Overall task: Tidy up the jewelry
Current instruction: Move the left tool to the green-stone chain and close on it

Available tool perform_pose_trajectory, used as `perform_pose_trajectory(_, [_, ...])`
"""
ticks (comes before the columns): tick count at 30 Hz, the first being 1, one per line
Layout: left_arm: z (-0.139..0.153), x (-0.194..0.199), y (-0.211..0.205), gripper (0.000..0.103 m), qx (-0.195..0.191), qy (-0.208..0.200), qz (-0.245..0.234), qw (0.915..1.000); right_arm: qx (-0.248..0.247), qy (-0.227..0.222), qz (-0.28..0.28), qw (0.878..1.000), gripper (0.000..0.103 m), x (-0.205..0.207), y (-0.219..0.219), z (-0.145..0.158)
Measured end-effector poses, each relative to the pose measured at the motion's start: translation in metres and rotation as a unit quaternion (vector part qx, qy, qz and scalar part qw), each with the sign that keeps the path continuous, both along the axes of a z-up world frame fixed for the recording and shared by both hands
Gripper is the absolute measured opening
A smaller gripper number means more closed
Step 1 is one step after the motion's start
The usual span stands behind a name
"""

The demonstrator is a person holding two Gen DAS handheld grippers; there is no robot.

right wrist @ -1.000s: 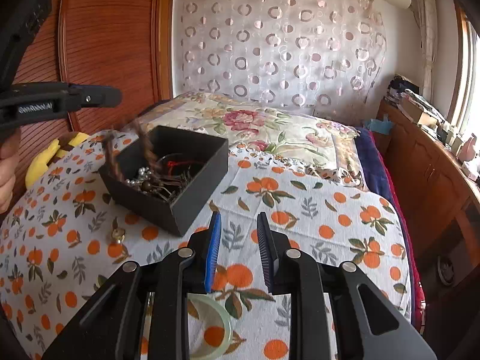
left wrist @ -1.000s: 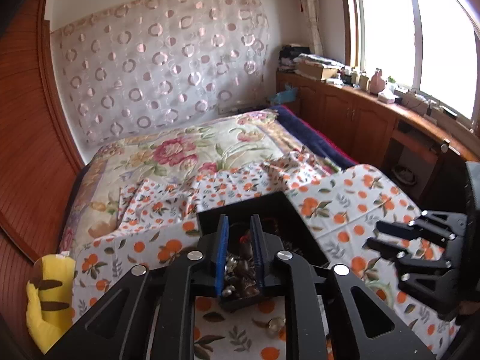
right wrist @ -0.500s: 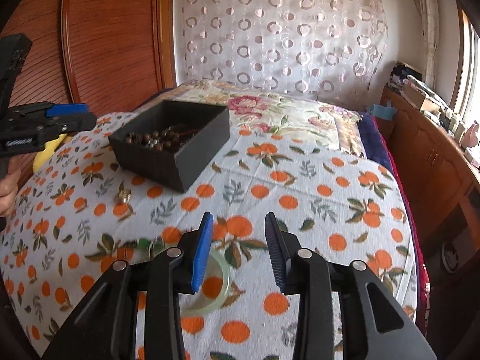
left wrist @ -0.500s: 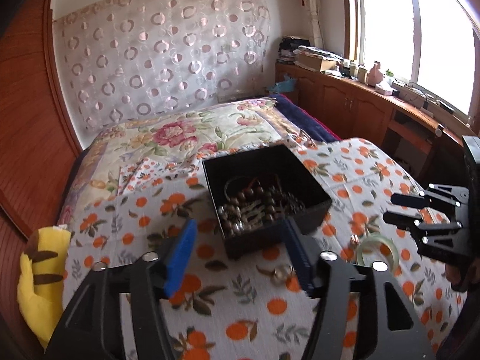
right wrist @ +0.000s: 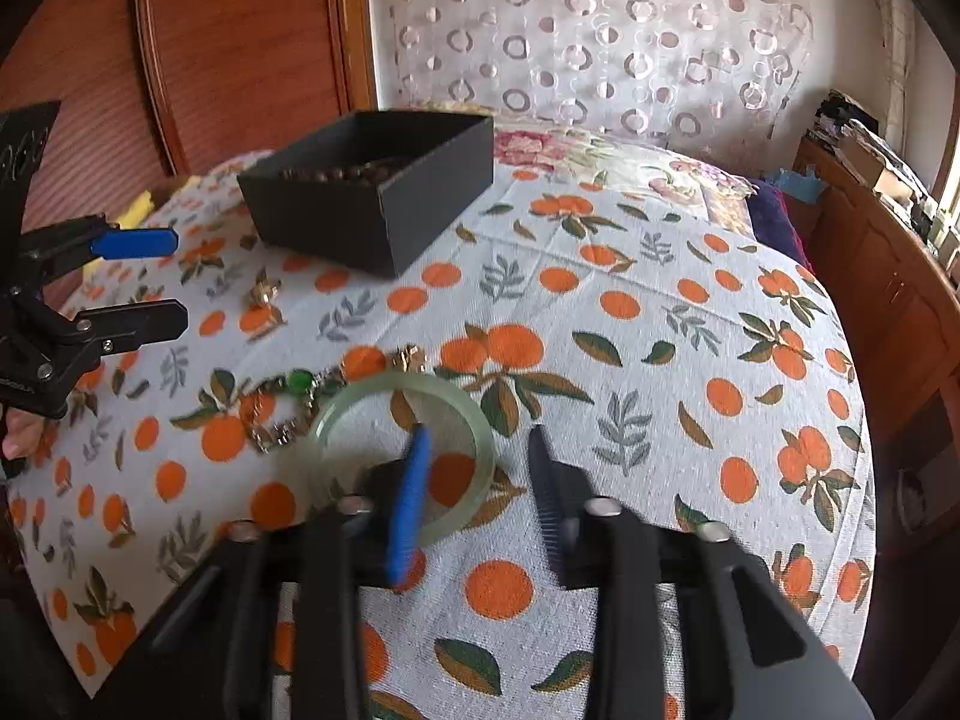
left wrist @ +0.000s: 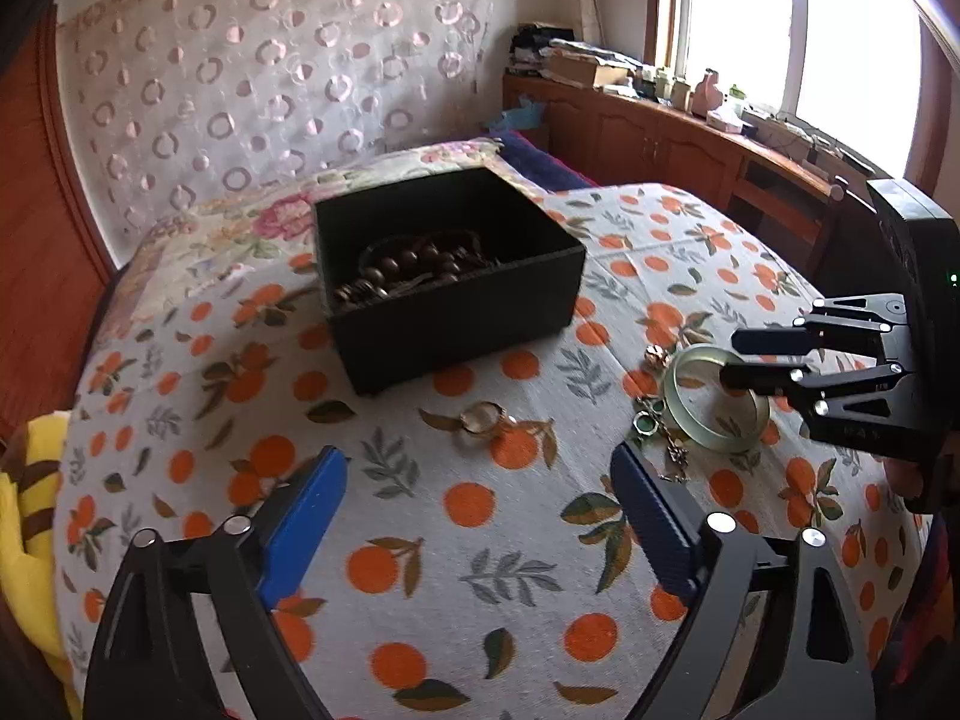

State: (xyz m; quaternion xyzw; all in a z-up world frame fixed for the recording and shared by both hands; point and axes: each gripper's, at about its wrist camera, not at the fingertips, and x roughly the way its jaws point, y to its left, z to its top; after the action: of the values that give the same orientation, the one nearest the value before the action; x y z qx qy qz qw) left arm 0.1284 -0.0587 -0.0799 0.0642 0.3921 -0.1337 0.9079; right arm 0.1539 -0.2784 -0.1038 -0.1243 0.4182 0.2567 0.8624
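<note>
While the left gripper (left wrist: 477,501) hangs with jaws wide apart, empty, near a gold ring (left wrist: 480,418), the right gripper (right wrist: 477,468), jaws apart, straddles the bangle's (right wrist: 462,414) rim; closing could snag the chain bracelet (right wrist: 282,414) touching it, short of the box (right wrist: 372,204).

Motion blurs the right tongs (right wrist: 477,438), their blue finger masking part of the jade bangle (right wrist: 480,438); the black box's (right wrist: 384,222) wall hides most beads inside.
</note>
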Motion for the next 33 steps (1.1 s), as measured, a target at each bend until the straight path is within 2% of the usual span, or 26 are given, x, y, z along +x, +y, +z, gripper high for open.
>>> perform_pose_trajectory(4, [-0.007, 0.001, -0.008, 0.088, 0.003, 0.011, -0.01, 0.9999, -0.01, -0.001, 0.004, 1.0, 0.009, -0.006, -0.005, 0.001])
perform_pose_trajectory(11, [-0.015, 0.003, -0.022, 0.088, 0.007, 0.021, -0.025, 0.9994, -0.012, -0.007, -0.008, 1.0, 0.009, -0.012, -0.023, 0.001])
perform_pose_trajectory(16, [-0.018, 0.006, -0.034, 0.088, 0.004, 0.028, -0.041, 0.9988, -0.02, -0.022, -0.007, 1.0, 0.01, -0.015, -0.021, 0.0])
perform_pose_trajectory(22, [-0.021, 0.011, -0.045, 0.088, 0.002, 0.042, -0.053, 0.9977, -0.018, -0.021, -0.007, 1.0, 0.01, -0.015, -0.022, 0.0])
perform_pose_trajectory(25, [-0.02, 0.014, -0.049, 0.087, 0.001, 0.037, -0.053, 0.9979, -0.015, -0.019, -0.007, 1.0, 0.01, -0.014, -0.022, 0.0])
perform_pose_trajectory(26, [-0.019, 0.014, -0.05, 0.08, -0.001, 0.036, -0.054, 0.9979, -0.013, -0.018, -0.006, 1.0, 0.01, -0.014, -0.023, 0.0])
perform_pose_trajectory(27, [-0.019, 0.015, -0.052, 0.068, -0.002, 0.036, -0.056, 0.9978, -0.012, -0.018, -0.006, 1.0, 0.01, -0.014, -0.024, 0.0])
perform_pose_trajectory(30, [-0.021, 0.017, -0.058, 0.049, 0.006, 0.04, -0.062, 0.9973, -0.01, -0.017, -0.006, 1.0, 0.01, -0.013, -0.024, 0.0])
perform_pose_trajectory(33, [-0.022, 0.017, -0.064, 0.036, 0.017, 0.035, -0.068, 0.9969, -0.011, -0.017, -0.006, 1.0, 0.01, -0.013, -0.025, 0.0])
